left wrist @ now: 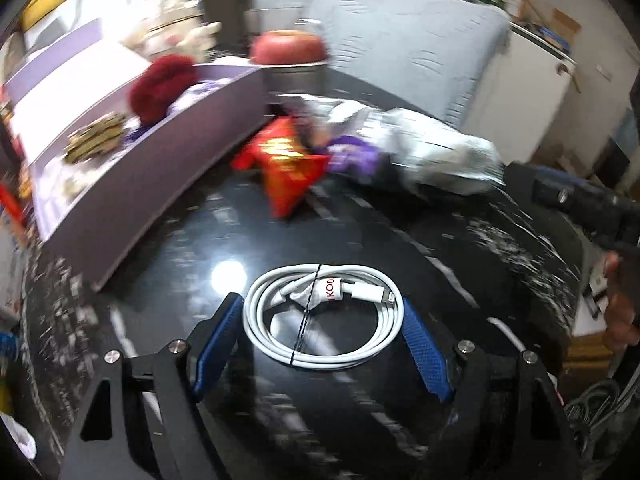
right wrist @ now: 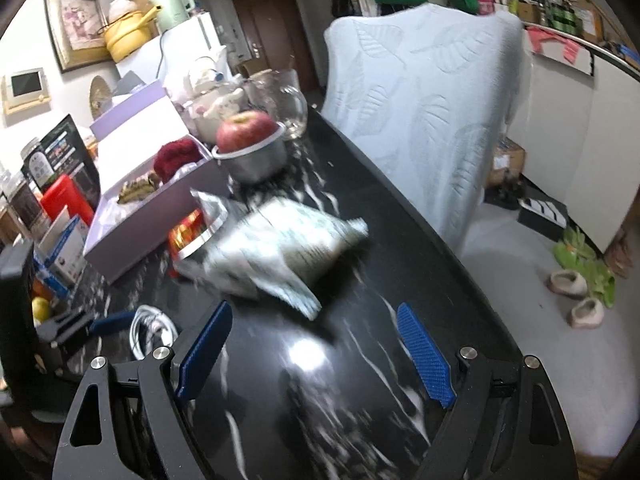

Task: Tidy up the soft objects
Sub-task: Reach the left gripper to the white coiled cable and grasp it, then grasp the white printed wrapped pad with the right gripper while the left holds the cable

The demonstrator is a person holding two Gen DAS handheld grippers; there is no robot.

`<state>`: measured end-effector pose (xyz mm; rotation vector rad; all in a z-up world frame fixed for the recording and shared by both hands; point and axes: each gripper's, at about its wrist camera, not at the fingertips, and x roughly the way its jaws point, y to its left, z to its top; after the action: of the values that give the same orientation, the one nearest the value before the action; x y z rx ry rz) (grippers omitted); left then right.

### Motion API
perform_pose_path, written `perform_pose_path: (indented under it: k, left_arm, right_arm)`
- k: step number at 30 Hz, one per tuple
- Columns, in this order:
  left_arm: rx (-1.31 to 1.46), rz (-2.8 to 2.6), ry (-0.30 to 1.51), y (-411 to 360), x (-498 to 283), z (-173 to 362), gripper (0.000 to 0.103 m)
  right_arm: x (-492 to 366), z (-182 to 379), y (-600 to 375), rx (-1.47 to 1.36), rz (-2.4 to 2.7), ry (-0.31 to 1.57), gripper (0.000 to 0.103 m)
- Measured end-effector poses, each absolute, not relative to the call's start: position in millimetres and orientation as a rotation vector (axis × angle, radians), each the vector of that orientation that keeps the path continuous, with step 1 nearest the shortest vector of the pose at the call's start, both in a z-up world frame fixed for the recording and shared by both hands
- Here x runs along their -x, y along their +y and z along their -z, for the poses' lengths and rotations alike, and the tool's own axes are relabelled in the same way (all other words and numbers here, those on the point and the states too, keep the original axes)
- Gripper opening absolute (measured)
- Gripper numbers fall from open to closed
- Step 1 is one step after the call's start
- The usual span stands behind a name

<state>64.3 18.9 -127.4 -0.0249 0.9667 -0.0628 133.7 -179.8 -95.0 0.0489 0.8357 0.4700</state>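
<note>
- A lived-in home, kitchen or dining corner.
- At 10 o'clock a white fridge (right wrist: 180, 46) carries a green kettle (right wrist: 174, 6) and a yellow pot (right wrist: 126, 38).
- A framed picture (right wrist: 74, 28) hangs on the wall.
- Slippers (right wrist: 576, 296) lie on the floor at 3 o'clock.
- An apple (right wrist: 246, 130) sits in a metal bowl (right wrist: 256, 162) on the black marble desk (right wrist: 360, 360).

Motion blur smears the silver packet (right wrist: 276, 248) beyond the white cable (left wrist: 320, 316); its print is unreadable. The red snack bag (right wrist: 186, 232) lies mostly hidden behind that packet. The cable's label (left wrist: 334, 289) is cut short by the coil. The purple item (left wrist: 352, 156) beside the bag is unidentifiable.
</note>
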Motion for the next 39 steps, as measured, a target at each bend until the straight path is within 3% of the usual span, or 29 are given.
perform_pose_path:
  k: [16,22,39]
  left_arm:
    - [0.079,-0.056,0.963,62.8,-76.7,125.5,0.079]
    - [0.07,-0.045,0.961,62.1,-75.9,126.5,0.079]
    - [0.016,0.038,0.964,27.9,-27.6,125.0,0.079]
  right_arm:
    - [-187.3,109.9,-131.9,-0.054,-0.419,0.883,0.085]
    - [-186.6,119.6,-139.7,-0.096,-0.449,0.942,0.06]
    - [-117.1,116.0,-171.9,-0.067,-0.468,0.953,0.059]
